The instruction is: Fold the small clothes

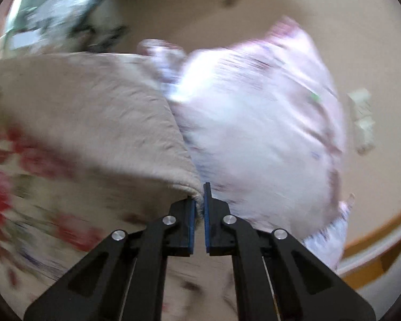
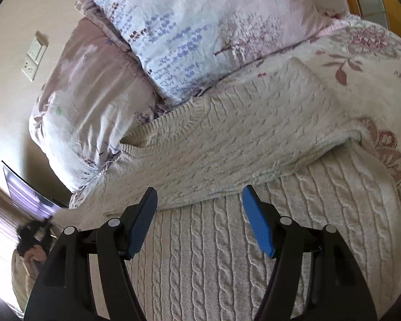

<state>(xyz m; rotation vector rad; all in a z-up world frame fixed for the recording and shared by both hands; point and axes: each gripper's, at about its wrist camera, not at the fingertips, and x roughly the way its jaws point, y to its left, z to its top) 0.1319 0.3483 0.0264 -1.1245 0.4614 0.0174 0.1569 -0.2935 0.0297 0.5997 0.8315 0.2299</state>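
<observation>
A cream cable-knit sweater (image 2: 227, 139) lies spread on the bed, with one part folded across its body. My right gripper (image 2: 200, 190) hovers open just above the sweater, its blue pads (image 2: 144, 224) wide apart with nothing between them. In the blurred left wrist view, my left gripper (image 1: 199, 198) is shut on a hemmed edge of the beige sweater (image 1: 93, 112). The fabric is lifted and stretches away up and to the left.
Two pale lilac printed pillows (image 2: 200, 26) (image 2: 88, 101) lie just beyond the sweater; one pillow (image 1: 254, 120) shows in the left wrist view too. A floral bedsheet (image 2: 374, 61) (image 1: 26, 187) covers the bed. Wall switches (image 2: 33, 56) are at the left, a wooden bed frame (image 1: 374, 232) at the right.
</observation>
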